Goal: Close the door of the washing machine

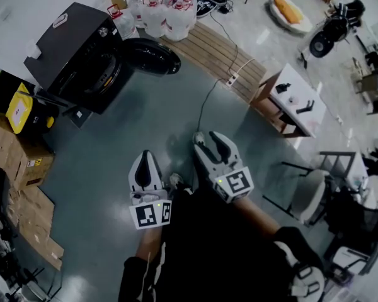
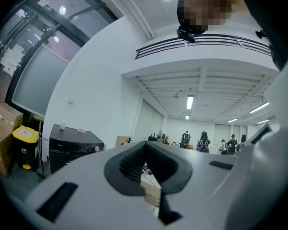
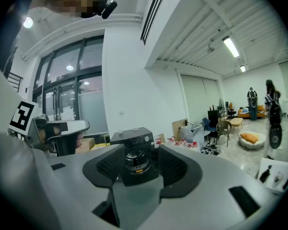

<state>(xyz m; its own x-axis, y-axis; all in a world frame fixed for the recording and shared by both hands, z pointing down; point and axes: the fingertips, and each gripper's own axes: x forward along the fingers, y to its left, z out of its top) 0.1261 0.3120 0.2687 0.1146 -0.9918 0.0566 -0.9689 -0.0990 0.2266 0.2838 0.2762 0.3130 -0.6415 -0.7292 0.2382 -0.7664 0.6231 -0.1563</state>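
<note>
The black washing machine stands at the far left, and its round door hangs swung open on the right of the drum opening. Both grippers are held low over the grey floor, well short of the machine. My left gripper has its jaws together with nothing between them; in its view the washing machine sits off to the left. My right gripper is open and empty. Its view frames the distant washing machine between the pads.
Several water jugs stand on a wooden pallet behind the door. A yellow bin and cardboard boxes line the left. A cable crosses the floor. A small white table and a chair stand to the right.
</note>
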